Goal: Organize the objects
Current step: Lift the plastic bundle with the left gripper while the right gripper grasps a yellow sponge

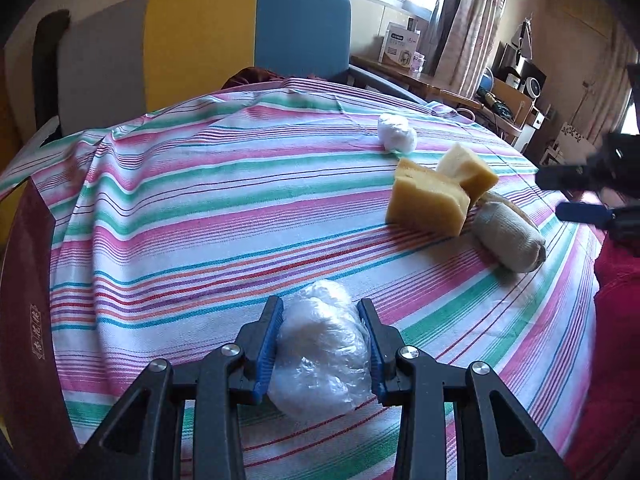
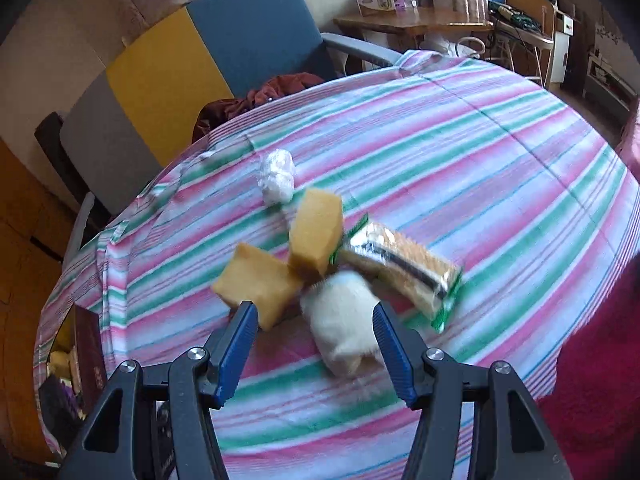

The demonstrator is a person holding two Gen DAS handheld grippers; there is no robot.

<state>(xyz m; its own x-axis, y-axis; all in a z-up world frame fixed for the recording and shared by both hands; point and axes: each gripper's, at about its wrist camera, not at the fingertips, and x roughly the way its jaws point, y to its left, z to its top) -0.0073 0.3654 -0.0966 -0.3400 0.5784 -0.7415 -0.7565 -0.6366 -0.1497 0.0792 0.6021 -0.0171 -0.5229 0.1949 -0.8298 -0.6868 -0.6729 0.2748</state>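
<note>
My left gripper (image 1: pixel 320 308) is shut on a crumpled clear plastic bag (image 1: pixel 320 352) over the striped tablecloth (image 1: pixel 200 208). Two yellow sponges (image 1: pixel 428 200) (image 1: pixel 470 170), a rolled grey-white sock (image 1: pixel 510 236) and a white wad (image 1: pixel 396 133) lie at the right. My right gripper (image 2: pixel 314 312) is open above the sock (image 2: pixel 344 320), with its fingers on either side of it and not touching. The sponges (image 2: pixel 260 280) (image 2: pixel 316 232), a wrapped biscuit pack (image 2: pixel 404 272) and the white wad (image 2: pixel 276 178) lie just beyond. The right gripper also shows at the right edge of the left wrist view (image 1: pixel 568 196).
A dark red box (image 1: pixel 24 300) stands at the table's left edge and also shows in the right wrist view (image 2: pixel 90 344). A yellow, blue and grey chair back (image 1: pixel 208 36) stands behind the table with a brown cloth (image 2: pixel 264 100) on its seat. A red fabric (image 1: pixel 618 304) lies at the right.
</note>
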